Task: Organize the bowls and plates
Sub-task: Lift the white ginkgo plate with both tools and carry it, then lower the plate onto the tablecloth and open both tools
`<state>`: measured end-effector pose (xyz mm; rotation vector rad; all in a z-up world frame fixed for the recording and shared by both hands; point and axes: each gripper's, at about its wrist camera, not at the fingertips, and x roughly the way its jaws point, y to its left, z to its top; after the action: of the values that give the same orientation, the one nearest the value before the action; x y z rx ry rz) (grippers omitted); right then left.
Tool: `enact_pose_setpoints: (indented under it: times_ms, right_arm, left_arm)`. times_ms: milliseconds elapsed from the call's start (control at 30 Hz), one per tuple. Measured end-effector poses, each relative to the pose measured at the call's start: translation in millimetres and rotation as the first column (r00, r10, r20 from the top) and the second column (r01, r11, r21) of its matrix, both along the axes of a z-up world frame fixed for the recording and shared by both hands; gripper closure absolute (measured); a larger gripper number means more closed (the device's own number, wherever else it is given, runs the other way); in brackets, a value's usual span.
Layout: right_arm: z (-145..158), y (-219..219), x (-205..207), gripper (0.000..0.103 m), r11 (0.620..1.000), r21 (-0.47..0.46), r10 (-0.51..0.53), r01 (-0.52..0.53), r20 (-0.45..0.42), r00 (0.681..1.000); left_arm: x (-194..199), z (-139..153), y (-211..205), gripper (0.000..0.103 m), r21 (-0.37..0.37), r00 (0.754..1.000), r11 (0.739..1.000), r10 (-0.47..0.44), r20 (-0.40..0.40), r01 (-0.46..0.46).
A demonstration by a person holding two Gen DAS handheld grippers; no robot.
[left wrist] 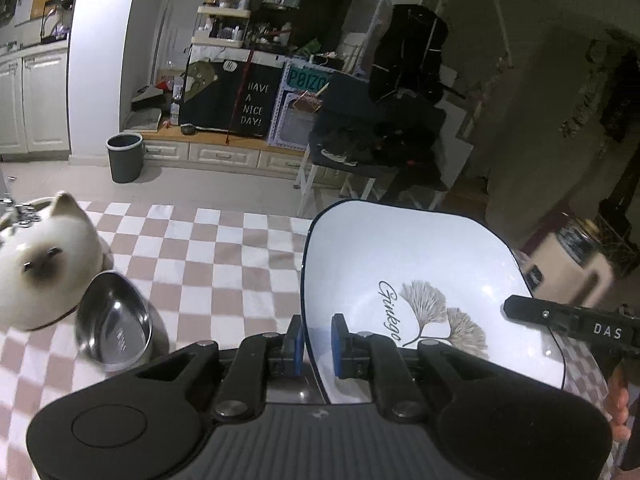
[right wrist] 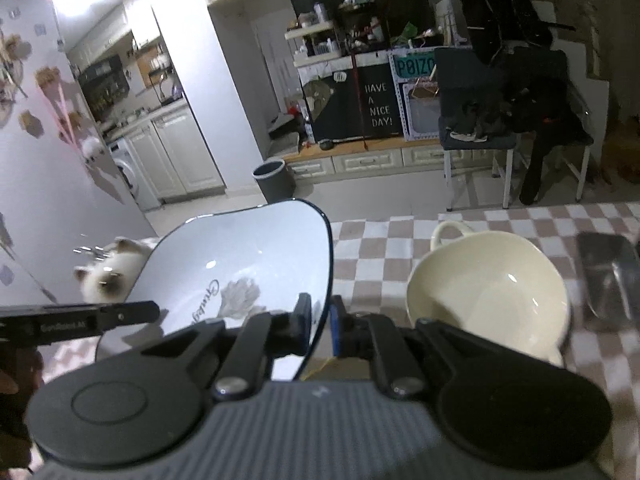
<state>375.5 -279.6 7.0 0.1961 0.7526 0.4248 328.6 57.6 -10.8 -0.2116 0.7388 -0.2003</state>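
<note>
White glazed ceramic with a thin dark rim: the square plate (left wrist: 420, 276) is held tilted above the checkered tablecloth (left wrist: 224, 248), gripped from both sides. It serves as the landmark here.

In the left wrist view, far left of the plate, sits a cat-shaped ceramic figure (left wrist: 44, 264), and just beside it, between figure and plate, a steel bowl (left wrist: 114, 330) lies tipped on the cloth. The left gripper (left wrist: 316, 338) has its blue pads nearly together, clamped on the plate's left rim, one pad on each face. At the plate's right edge the right gripper's finger (left wrist: 560, 320) reaches in, marked "DAS". Only this view shows the steel bowl and a grey bin (left wrist: 125, 157) on the floor behind the plate.

The right wrist view shows the plate (right wrist: 240, 264) from the other side, with the cat figure (right wrist: 110, 272) beyond its left edge and the left gripper's finger (right wrist: 100, 316) bearing small print too blurred to read. The right gripper (right wrist: 320, 328) pinches the plate's right rim, jaws almost closed on it. Right of the plate, seen only here, stand a cream bowl with a handle (right wrist: 488, 292) and, further right, a steel tray (right wrist: 608, 276).

The plate reads "Ginkgo" in script beside a printed leaf motif. Behind it, a dark cloth reads "HAVE A NICE DAY!" (left wrist: 253, 104), and a green sign shows "POIZO" (left wrist: 308, 78), cut off.
</note>
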Motion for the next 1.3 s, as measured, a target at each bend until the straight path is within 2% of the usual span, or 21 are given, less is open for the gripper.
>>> enact_pose_setpoints:
  times_ms: [267,367,500,700,900,1133,1300]
  right_arm:
    - [28,-21,-89,0.091,1.0,-0.004,0.011,-0.011,-0.004,1.0]
    - [25,-21,-108,0.091,1.0,-0.011,0.022,-0.022,-0.009,1.0]
    - [11,-18,-131,0.091,0.999,-0.007,0.043,-0.044,-0.039,0.998]
    - [-18,-13,-140,0.091,0.999,-0.002,0.052,-0.053,-0.105,0.993]
    - [-47,-11,-140,0.091,0.998,-0.046,0.03,-0.039,-0.189,0.982]
    - [-73,14,-146,0.091,0.984,-0.148,0.058,-0.1,-0.263,0.963]
    - [-80,29,-140,0.091,0.975,-0.177,0.079,-0.132,-0.28,0.957]
  left_arm:
    - [-96,19,-12,0.088,-0.017,0.999,1.0,-0.022,-0.027,0.021]
    - [-123,15,-11,0.088,-0.025,0.999,0.999,-0.027,-0.045,0.026]
    - [-154,-2,-5,0.089,-0.041,0.996,0.999,0.008,-0.088,-0.012]
    - [-158,-25,-1,0.088,-0.013,0.989,1.0,-0.014,-0.15,0.012]
    - [-150,-57,-4,0.088,-0.003,0.969,0.997,-0.07,-0.236,0.071]
    - [-138,-100,9,0.087,-0.041,0.931,0.998,-0.058,-0.361,0.047]
    - [-134,-112,14,0.084,-0.013,0.925,0.999,-0.049,-0.377,0.048]
